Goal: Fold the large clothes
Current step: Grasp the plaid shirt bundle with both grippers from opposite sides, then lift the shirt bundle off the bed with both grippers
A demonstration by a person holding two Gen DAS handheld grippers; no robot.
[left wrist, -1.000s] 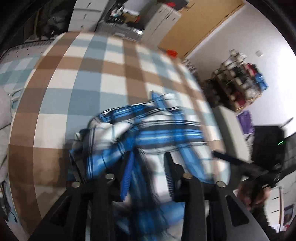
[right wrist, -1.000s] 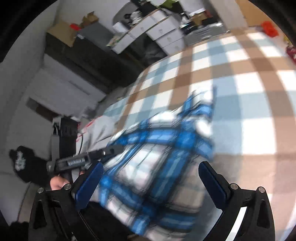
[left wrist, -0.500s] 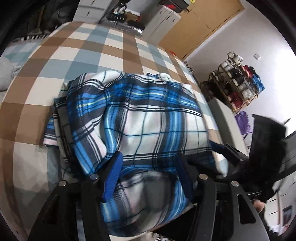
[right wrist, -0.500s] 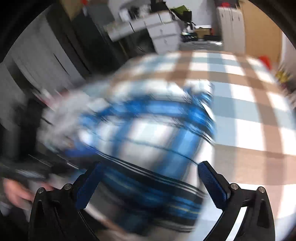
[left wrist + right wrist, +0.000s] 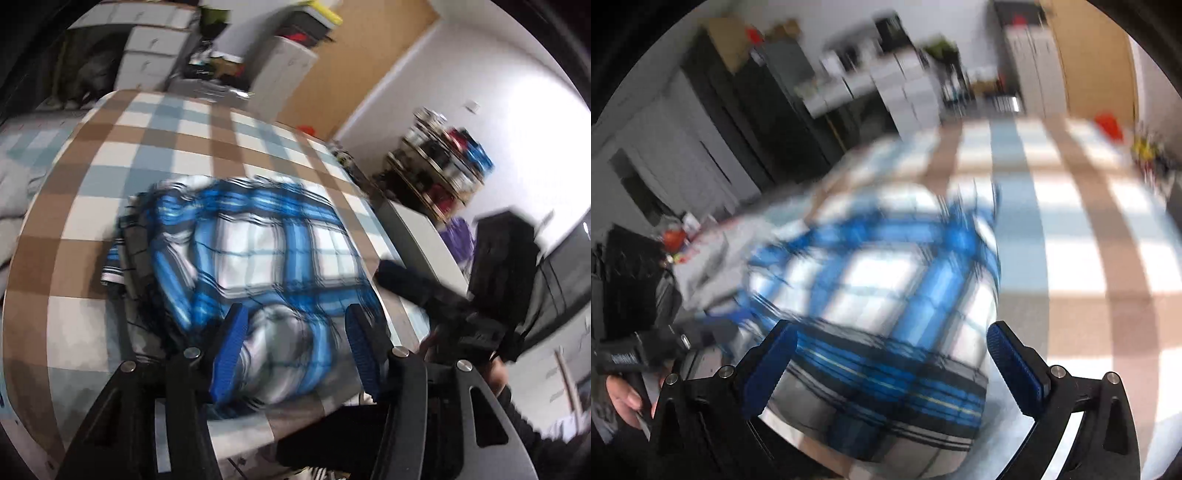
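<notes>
A blue, white and black plaid shirt (image 5: 266, 243) lies folded in a thick bundle on the brown, blue and white checked cloth (image 5: 92, 258). My left gripper (image 5: 295, 347) hovers at the shirt's near edge. Its blue pads (image 5: 229, 350) stand apart on either side of a hump of fabric without pressing it. In the right wrist view the same shirt (image 5: 886, 273) fills the middle, blurred. My right gripper (image 5: 894, 358) is wide open over the shirt's near end, holding nothing. Each gripper shows in the other's view, the right gripper (image 5: 424, 288) and the left gripper (image 5: 628, 354).
A grey garment (image 5: 713, 258) lies left of the shirt on the checked cloth (image 5: 1071, 229). White drawers (image 5: 147, 55) stand behind. A grey cabinet (image 5: 417, 236) and a shoe rack (image 5: 443, 166) flank the right edge. An orange item (image 5: 1108, 125) sits at the far corner.
The left jaws, narrow around bunched cloth a second ago, have widened and let it go. The shirt now lies folded flat. Both grippers have shifted sideways over its near end.
</notes>
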